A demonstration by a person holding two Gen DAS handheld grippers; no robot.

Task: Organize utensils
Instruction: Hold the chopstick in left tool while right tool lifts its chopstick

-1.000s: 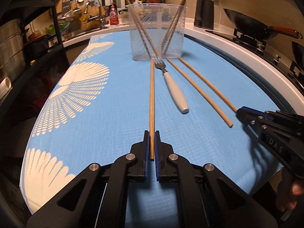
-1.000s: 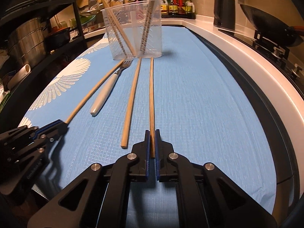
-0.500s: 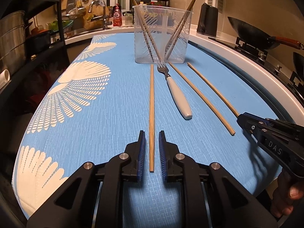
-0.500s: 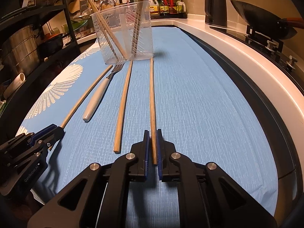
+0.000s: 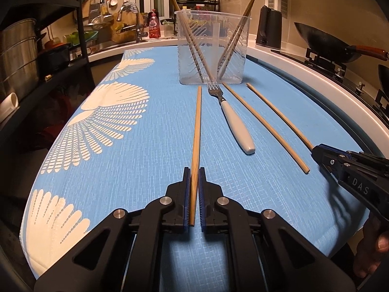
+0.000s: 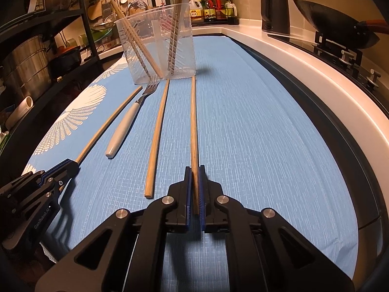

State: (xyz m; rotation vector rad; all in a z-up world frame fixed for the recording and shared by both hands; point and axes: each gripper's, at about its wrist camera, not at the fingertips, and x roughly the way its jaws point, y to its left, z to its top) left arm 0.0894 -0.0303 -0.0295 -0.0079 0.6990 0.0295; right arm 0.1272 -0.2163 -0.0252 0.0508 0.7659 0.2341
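Three wooden chopsticks and a white-handled fork (image 5: 234,119) lie on the blue mat in front of a clear plastic holder (image 5: 212,48) with several chopsticks standing in it. My left gripper (image 5: 194,172) has its jaws closed around the near end of the left chopstick (image 5: 197,126). My right gripper (image 6: 195,170) is closed around the near end of the right chopstick (image 6: 193,121). The middle chopstick (image 6: 158,131) lies free between the fork (image 6: 128,124) and the right one. Each gripper shows in the other's view: the right (image 5: 318,154), the left (image 6: 70,168).
The blue mat (image 5: 121,160) with white shell prints covers the counter. A wok (image 5: 323,42) on a stove is at the right, a black kettle (image 5: 269,29) behind. A black shelf with steel pots (image 5: 19,53) stands at the left. The sink is at the back.
The left jaws opened around their chopstick half a second ago and have now closed in on it again. The right gripper stays on its chopstick. Both cameras tilted slightly upward.
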